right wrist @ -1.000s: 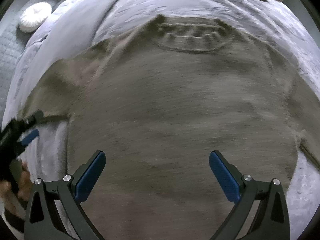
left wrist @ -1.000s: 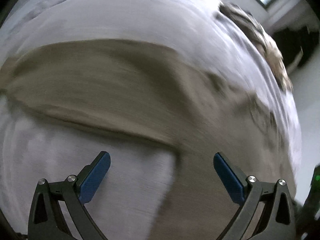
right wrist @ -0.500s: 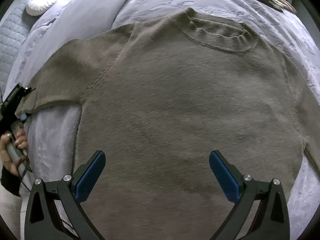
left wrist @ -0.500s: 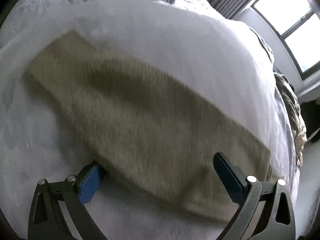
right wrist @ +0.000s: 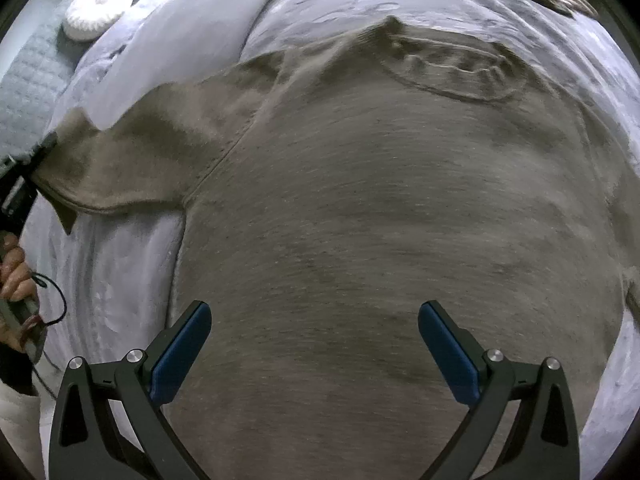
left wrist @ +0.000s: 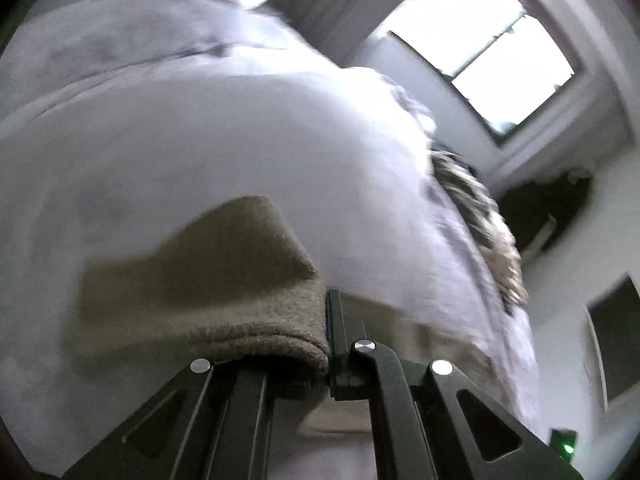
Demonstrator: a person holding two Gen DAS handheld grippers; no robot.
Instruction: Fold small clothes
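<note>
Taupe, fuzzy knit fabric fills most of the right wrist view: a short-sleeved sweater (right wrist: 380, 208) is spread flat, front up, on a pale lavender-grey bedspread (right wrist: 320, 4), its ribbed round neckline away from the camera. The right gripper (right wrist: 314, 350) is held above the lower body of the sweater with its blue-padded fingers (right wrist: 180, 350) spread wide apart; nothing is gripped between them, and whether the pads touch the knit cannot be told. At the left edge of that view the sweater's sleeve (right wrist: 132, 160) is drawn out sideways and its cuff end is pinched by the left gripper (right wrist: 24, 178), which is only partly seen there, with a person's hand (right wrist: 16, 272) on its handle below. In the left wrist view the left gripper (left wrist: 328, 336) has just been closing and is now clamped on the sleeve (left wrist: 208, 280): the doubled edge of the knit is seen bunched to the left of the closed fingers and raised off the bedspread (left wrist: 200, 140), with a further strip of fabric running out to the right. This view is blurred. A braided beige throw (left wrist: 476, 232) is seen at the bed's far edge, a bright window (left wrist: 480, 52) beyond it, and a round white cushion (right wrist: 98, 10) near the head of the bed.
</note>
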